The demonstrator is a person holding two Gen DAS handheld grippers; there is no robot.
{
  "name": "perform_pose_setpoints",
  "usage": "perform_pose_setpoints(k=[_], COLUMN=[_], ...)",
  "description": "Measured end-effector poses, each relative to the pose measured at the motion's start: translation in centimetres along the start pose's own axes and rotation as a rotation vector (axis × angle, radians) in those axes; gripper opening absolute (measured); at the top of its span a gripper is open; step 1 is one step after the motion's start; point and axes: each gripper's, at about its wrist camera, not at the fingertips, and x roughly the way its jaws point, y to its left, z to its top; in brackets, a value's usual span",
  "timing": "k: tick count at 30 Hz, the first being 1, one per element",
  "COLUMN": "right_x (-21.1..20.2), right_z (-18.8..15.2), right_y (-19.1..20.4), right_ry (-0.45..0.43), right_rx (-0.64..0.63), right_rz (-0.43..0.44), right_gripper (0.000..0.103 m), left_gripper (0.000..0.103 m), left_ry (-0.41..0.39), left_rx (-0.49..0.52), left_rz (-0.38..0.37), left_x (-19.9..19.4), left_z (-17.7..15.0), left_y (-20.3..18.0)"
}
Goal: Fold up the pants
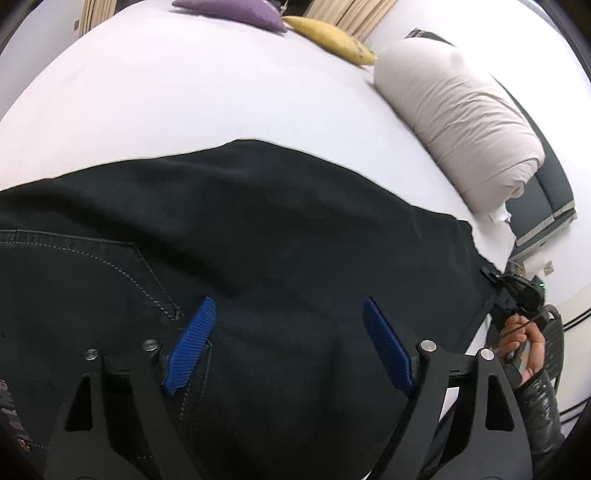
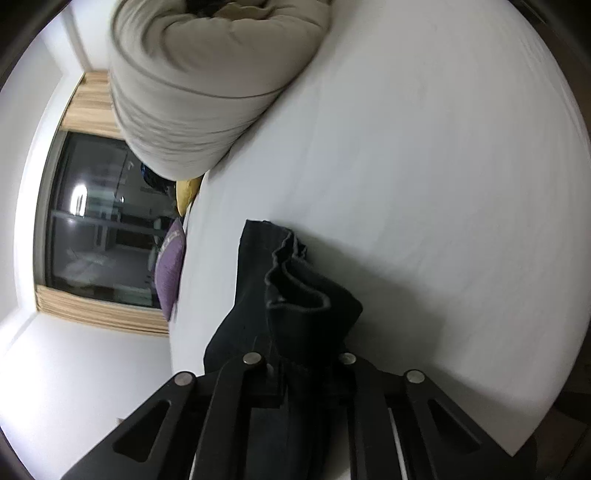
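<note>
Black pants (image 1: 258, 229) lie spread on a white bed (image 1: 177, 92), stitched back pocket at the left. My left gripper (image 1: 286, 338) is open, blue pads apart, just above the pants near the pocket, holding nothing. My right gripper (image 1: 495, 280) shows at the right edge of the left wrist view, at the pants' leg end. In the right wrist view my right gripper (image 2: 304, 354) is shut on the bunched hems of the pants (image 2: 295, 295), lifted off the bed (image 2: 443, 184); its pads are hidden by the cloth.
A rolled beige duvet (image 1: 461, 122) lies along the bed's right side and shows again in the right wrist view (image 2: 207, 85). A purple cushion (image 1: 236, 11) and a yellow cushion (image 1: 332, 37) lie at the far end. A dark window (image 2: 99, 221) is beyond the bed.
</note>
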Motion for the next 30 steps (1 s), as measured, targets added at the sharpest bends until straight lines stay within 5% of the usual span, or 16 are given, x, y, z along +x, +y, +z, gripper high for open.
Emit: perform_pose_setpoints(k=[8,17,25,30], right_x=[0.3,1.1,3.1,5.8], right_z=[-1.2,-5.3,-20.4,-26.9], right_y=[4.1,10.1,18.0,17.7], right_ry=[-0.023,-0.018,0.08,0.133], right_rx=[-0.186,-0.537,-1.205,-1.388], right_rz=[-0.079,-0.225,-0.312,-0.388], right_gripper=[0.011,0.011,0.011,0.011], left_gripper=[0.082,0.082,0.082,0.082], left_ry=[-0.01,-0.004,0.04,0.088], left_rx=[0.0,-0.054,-0.175,-0.241], left_rz=[-0.021,-0.059,-0.182,-0.286], left_x=[0.5,0.1,0.0,0.9], left_z=[-0.6,-0.6,0.1,0.5], left_y=[0.6,1.5,2.1,2.1])
